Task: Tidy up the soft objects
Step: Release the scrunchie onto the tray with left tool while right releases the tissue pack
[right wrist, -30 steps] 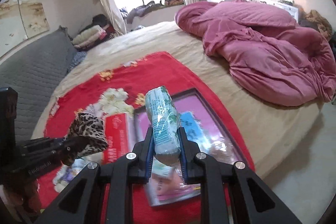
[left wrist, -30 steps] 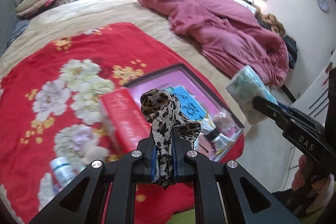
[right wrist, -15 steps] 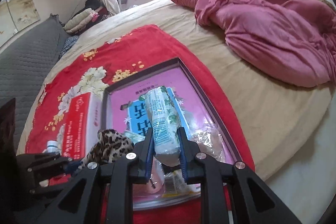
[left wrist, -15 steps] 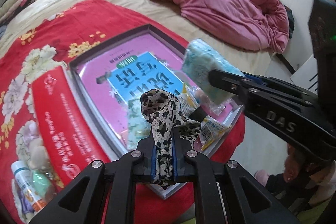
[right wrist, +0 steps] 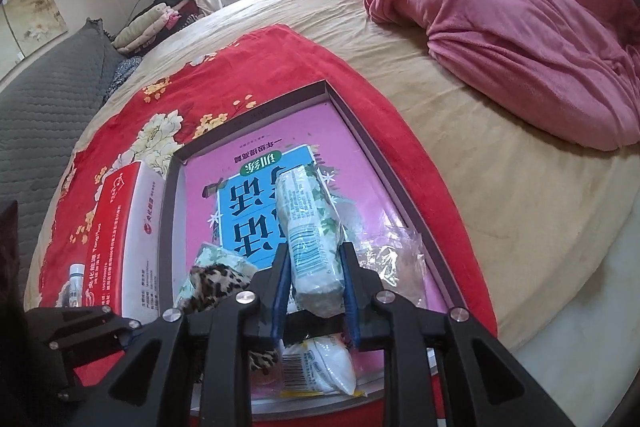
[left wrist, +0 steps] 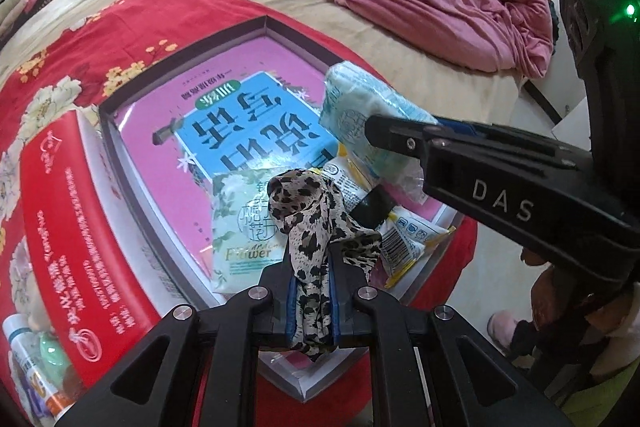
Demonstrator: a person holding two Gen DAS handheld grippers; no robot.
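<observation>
On the red blanket [right wrist: 120,115] at far left a red box [left wrist: 76,211] lies just beside the tray [left wrist: 120,147], with a bottle or two [left wrist: 24,347] at its near end; how many cannot be told. The tray is lined with a pink and blue cover, and several packets are heaped at its near end: a white flower-print pack [left wrist: 236,223], two yellow-edged sachets [left wrist: 404,239], and clear wrap [right wrist: 392,259].

In the left gripper [left wrist: 312,291] one leopard scarf [left wrist: 308,223] is pinched between the fingers, which are narrow and just beginning to open; the scarf's long axis runs straight out along the fingers and its knot hangs directly over the heap, so it is the nearer of the two to a resting place.

Further right, one tissue pack [right wrist: 310,227] is clamped in the right gripper [right wrist: 316,287], whose fingers are also starting to part. Its long axis lies along the fingers, pointing up the tray, above the blue panel. Both soft things are judged ready to be released downward into the tray. The pink duvet [right wrist: 500,15] is well apart at right.
</observation>
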